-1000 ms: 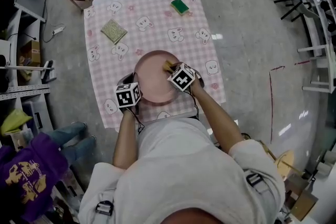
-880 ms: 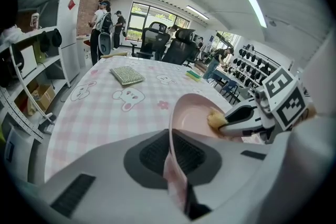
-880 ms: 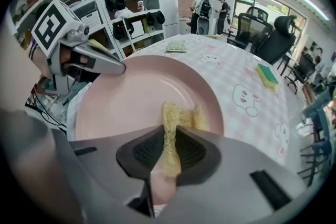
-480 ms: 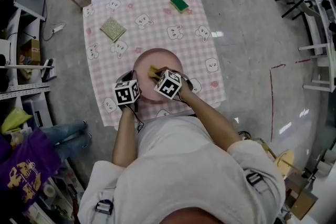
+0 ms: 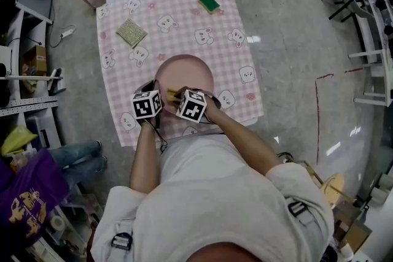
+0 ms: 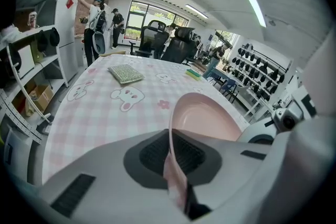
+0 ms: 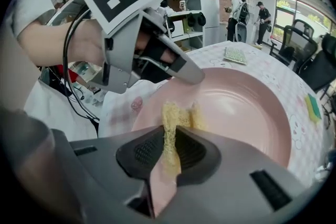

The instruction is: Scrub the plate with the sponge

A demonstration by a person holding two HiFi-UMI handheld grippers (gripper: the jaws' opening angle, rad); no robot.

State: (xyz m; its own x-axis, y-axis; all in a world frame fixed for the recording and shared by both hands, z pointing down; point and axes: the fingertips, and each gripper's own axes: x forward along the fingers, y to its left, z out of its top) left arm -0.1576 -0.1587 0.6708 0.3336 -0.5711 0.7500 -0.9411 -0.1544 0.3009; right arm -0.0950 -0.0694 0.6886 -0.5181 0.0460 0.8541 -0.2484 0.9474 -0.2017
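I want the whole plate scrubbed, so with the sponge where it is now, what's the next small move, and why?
Probably sweep the right gripper toward the far side of the pink plate. Its yellow sponge is pressed on the plate's near part, close to the left gripper that clamps the rim, and most of the plate's surface lies beyond it.

Pale shirt (image 5: 215, 193), black-and-white marker cubes (image 5: 146, 105)

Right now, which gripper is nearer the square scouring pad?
Left. The left gripper, clamped on the near-left rim of the plate, sits almost straight below the scouring pad in the head view; the right gripper, holding the sponge, is further right.
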